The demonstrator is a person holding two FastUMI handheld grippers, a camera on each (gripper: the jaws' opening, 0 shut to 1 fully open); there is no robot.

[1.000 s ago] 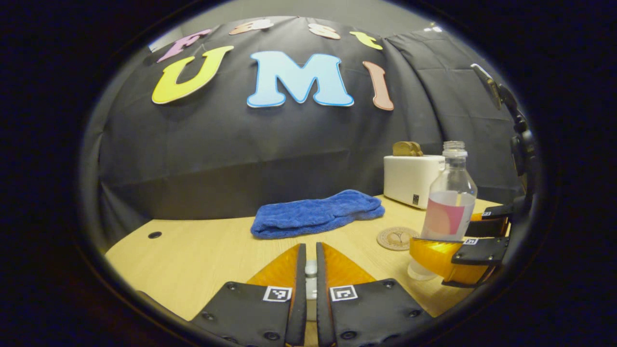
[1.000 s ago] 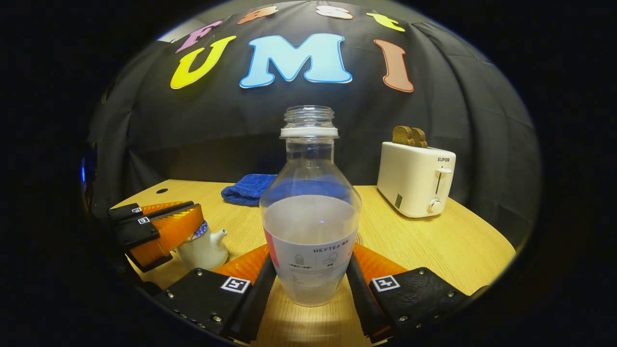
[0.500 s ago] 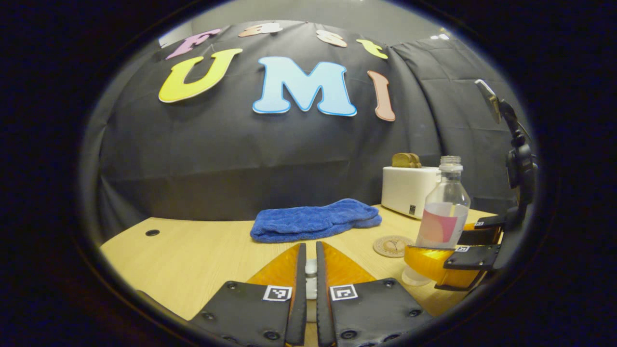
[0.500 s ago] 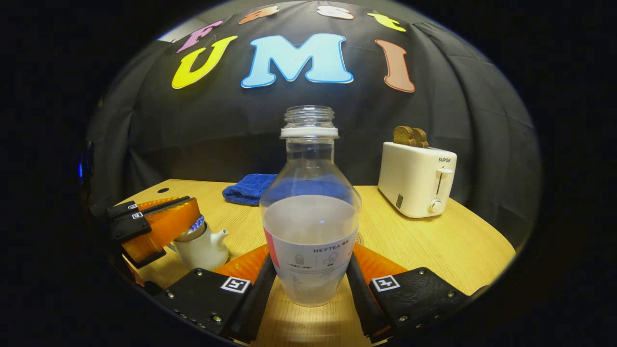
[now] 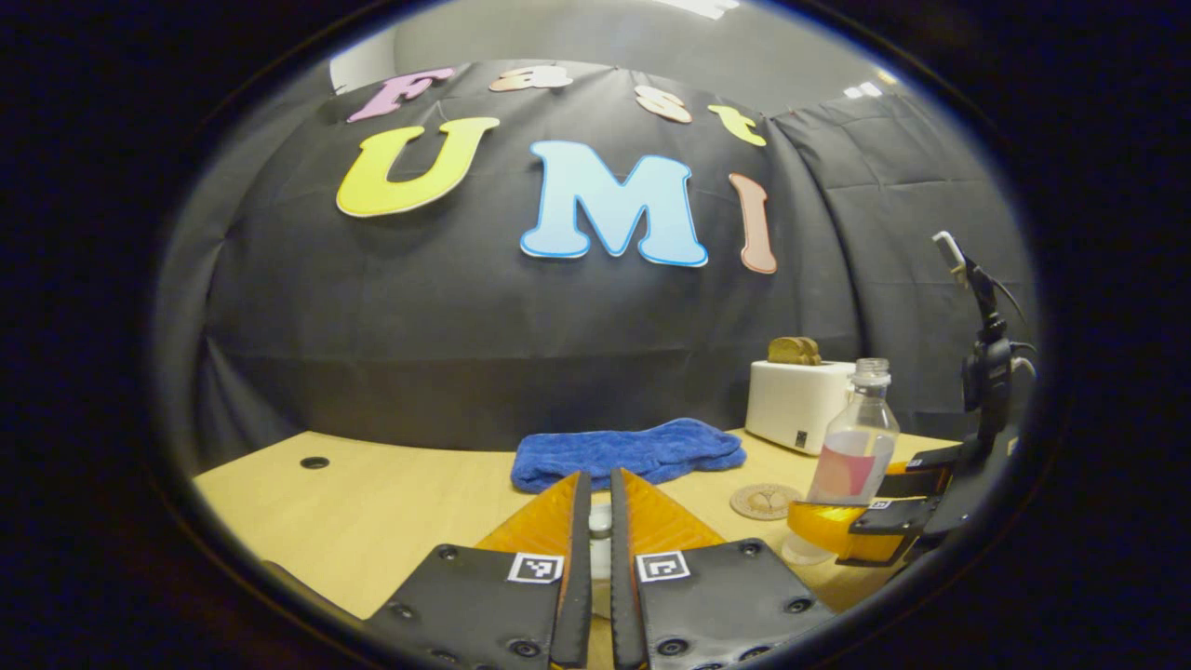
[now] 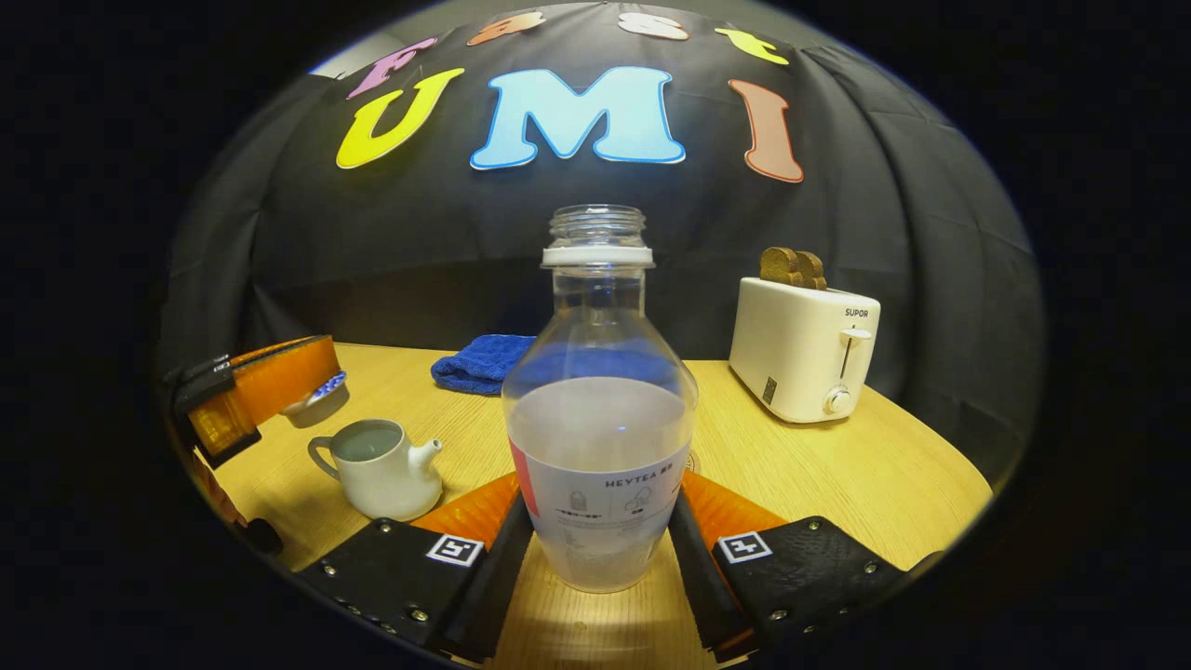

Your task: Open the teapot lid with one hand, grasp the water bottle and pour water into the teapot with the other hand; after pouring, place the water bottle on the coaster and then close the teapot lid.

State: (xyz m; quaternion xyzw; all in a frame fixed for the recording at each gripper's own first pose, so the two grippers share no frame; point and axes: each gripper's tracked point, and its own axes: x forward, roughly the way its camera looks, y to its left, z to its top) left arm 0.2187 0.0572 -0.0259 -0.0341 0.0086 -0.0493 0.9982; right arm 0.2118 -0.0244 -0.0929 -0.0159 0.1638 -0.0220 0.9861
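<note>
Lid off the teapot, bottle gripped on the tabletop (image 6: 837,475)

The right gripper (image 6: 600,530) has its fingers pinching the upright water bottle (image 6: 600,419). The open teapot (image 6: 377,465) stands at its 9 o'clock. Above it, the left gripper (image 6: 279,381) has fingers pressed on the lid (image 6: 321,393). The coaster (image 5: 765,501) lies beside the bottle.

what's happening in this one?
A person with a gripper in each hand is partway through filling a teapot. The left gripper holds the lid lifted off and above the teapot, which stands open on the table. The right gripper is closed on the water bottle, upright, uncapped and about half full; no pouring yet. The coaster sits bare near the blue towel and toaster.
</note>
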